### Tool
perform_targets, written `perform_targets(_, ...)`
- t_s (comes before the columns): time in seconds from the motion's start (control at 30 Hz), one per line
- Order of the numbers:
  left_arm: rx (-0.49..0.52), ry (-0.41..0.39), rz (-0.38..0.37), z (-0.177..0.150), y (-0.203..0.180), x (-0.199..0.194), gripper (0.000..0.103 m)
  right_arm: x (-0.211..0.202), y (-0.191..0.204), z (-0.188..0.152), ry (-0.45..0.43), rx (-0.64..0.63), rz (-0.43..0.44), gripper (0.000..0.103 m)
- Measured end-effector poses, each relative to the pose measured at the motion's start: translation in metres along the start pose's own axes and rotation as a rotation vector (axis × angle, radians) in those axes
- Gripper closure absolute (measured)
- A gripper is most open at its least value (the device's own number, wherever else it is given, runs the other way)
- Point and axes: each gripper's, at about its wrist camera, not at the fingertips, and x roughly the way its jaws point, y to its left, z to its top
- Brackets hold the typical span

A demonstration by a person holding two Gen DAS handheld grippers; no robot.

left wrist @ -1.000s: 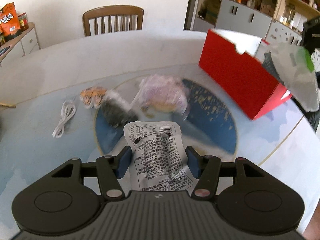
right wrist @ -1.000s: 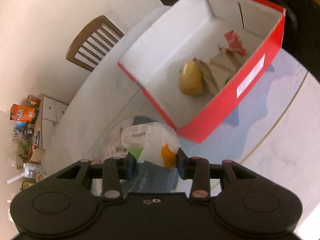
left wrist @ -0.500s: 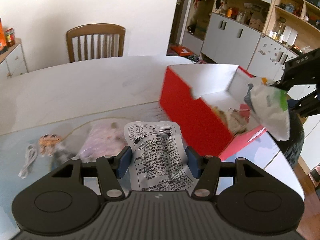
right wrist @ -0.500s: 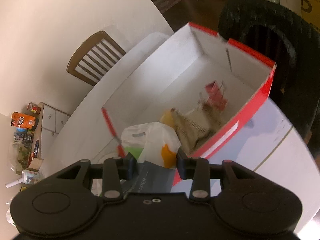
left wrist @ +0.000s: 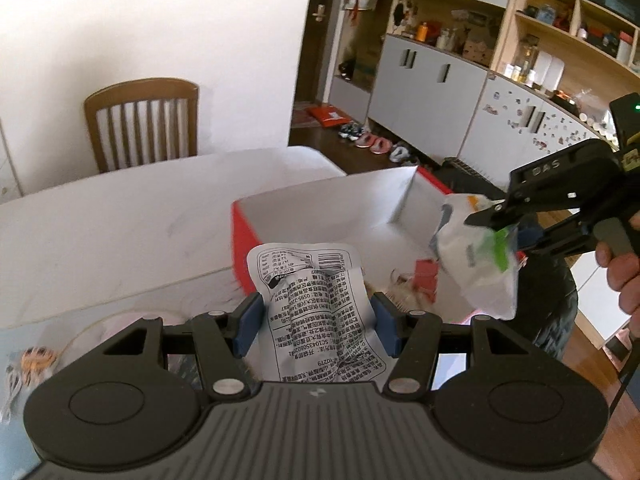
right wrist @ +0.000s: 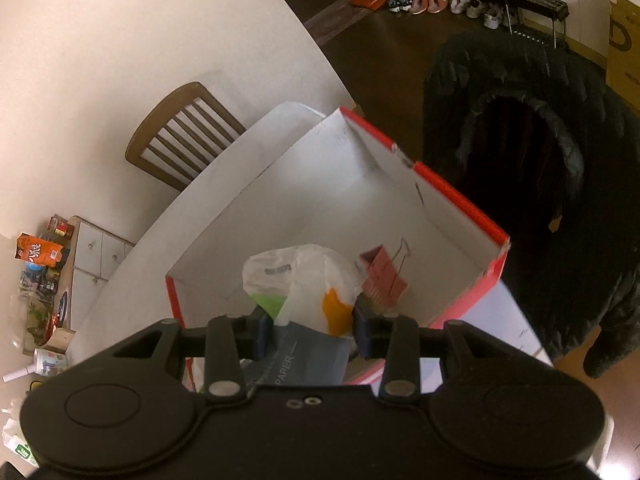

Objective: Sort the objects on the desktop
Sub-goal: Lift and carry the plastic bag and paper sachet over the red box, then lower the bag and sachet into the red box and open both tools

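Observation:
My left gripper (left wrist: 316, 326) is shut on a white printed snack packet (left wrist: 316, 312) and holds it up at the near edge of the red box (left wrist: 242, 248). My right gripper (right wrist: 308, 330) is shut on a white tissue pack with green and orange marks (right wrist: 300, 280), hanging over the open box (right wrist: 460, 200). In the left wrist view that gripper (left wrist: 508, 224) and its tissue pack (left wrist: 472, 268) hover above the box's right side, with a hand (left wrist: 628, 272) behind. A red binder clip (right wrist: 380, 276) lies on the box's white floor.
The box stands at the right end of a white table (left wrist: 120, 232). A wooden chair (left wrist: 144, 124) is behind the table. A black coat (right wrist: 540, 160) hangs just past the box. A small orange toy (left wrist: 38, 360) and a white cable (left wrist: 12, 388) lie at the left.
Both grippers swung toward the red box with their packets still held. The left rose, so the box now sits straight ahead. The right now looks straight down into the box.

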Motion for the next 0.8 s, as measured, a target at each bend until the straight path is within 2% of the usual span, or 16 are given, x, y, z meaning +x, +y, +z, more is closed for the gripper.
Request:
perform_targets(0.23, 0.055, 0.018, -0.007, 0.02, -0.025, 0.033, 0.045, 0.007, -0.01, 0.023, -0.008, -0.031, -0.02, 0.064)
perform_targets(0.43, 0.076, 0.07, 0.002, 0.027, -0.037, 0.07, 0.045, 0.024, -0.014, 0.039, -0.007, -0.074, -0.047, 0.064)
perform_targets(0.8, 0.139, 0.156, 0.017, 0.027, -0.054, 0.12, 0.045, 0.073, -0.008, 0.044, 0.05, -0.203, -0.11, 0.064)
